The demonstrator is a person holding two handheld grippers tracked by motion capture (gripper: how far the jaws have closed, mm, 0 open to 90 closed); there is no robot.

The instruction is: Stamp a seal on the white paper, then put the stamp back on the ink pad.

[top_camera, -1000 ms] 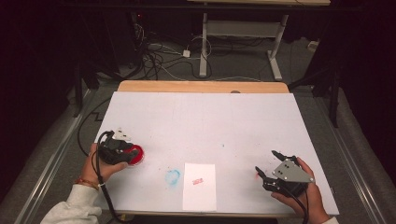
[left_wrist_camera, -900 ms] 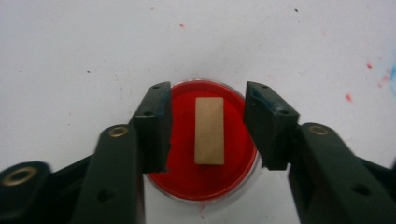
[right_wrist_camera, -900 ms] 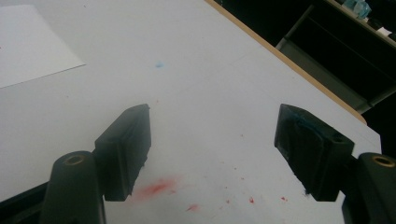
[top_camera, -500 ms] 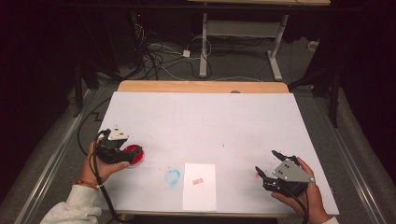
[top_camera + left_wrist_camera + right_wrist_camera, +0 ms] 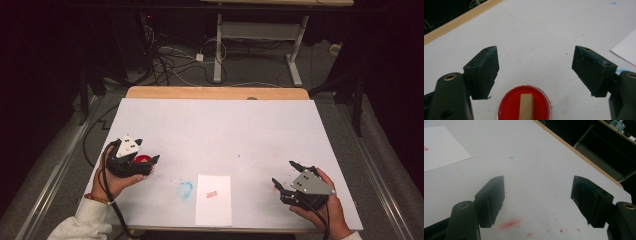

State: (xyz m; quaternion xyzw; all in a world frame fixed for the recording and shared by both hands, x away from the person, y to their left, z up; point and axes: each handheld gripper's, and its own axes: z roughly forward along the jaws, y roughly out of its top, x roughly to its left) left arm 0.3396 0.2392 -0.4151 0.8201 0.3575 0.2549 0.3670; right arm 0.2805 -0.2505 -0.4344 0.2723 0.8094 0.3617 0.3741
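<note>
Beneath the released left claw (image 5: 535, 72) sits a round red pad (image 5: 524, 103), seemingly wooden-handled.

A big white table (image 5: 215, 130) holds a sheet of paper (image 5: 214, 199) with a small red mark, near the front edge. Beside it is a blue smudge (image 5: 184, 189). The left gripper (image 5: 134, 159) sits over something red (image 5: 143, 160), maybe a round pad. The right gripper (image 5: 286, 176) rests well apart, jaws spread
</note>
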